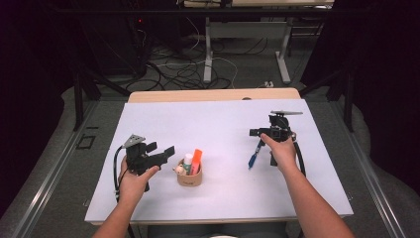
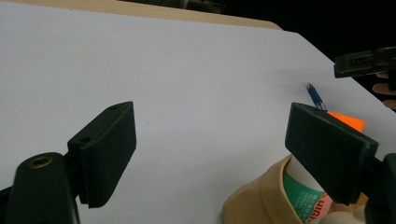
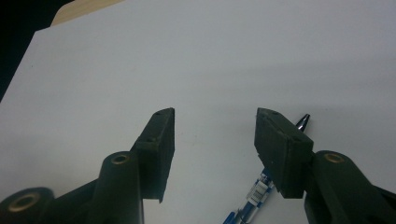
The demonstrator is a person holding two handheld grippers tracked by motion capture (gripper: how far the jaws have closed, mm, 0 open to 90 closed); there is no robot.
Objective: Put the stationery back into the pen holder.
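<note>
High view: I see the white table top (image 1: pixel 218 124) with a tan cup (image 1: pixel 189 177) standing near its front edge, toward 7 o'clock from the table's middle. The cup holds an orange marker (image 1: pixel 197 159) and a white tube with a green band (image 1: pixel 187 161). My left gripper (image 1: pixel 166 152) sits just beside the cup at its 9 o'clock, jaws pointing toward 3 o'clock and spread, with nothing in them. My right gripper (image 1: pixel 256 133) hangs at the 3 o'clock side of the table. A blue pen (image 1: pixel 254 154) lies on the table just below it, running from 12 to 6 o'clock with a slight slant.

Left gripper view: the jaws stand wide apart over bare table, empty. The cup (image 2: pixel 254 200) sits at 5 o'clock, partly behind the right-hand jaw, and the orange marker (image 2: pixel 349 120) shows above that jaw. The pen (image 2: pixel 315 96) lies farther off at 2 o'clock.

Right gripper view: the jaws are about half open with only table surface between them. The pen (image 3: pixel 254 196) lies beneath the right-hand jaw, its metal tip (image 3: pixel 303 121) showing past the jaw at 2 o'clock. I cannot tell whether that jaw touches the pen; the pads do not clamp it.
</note>
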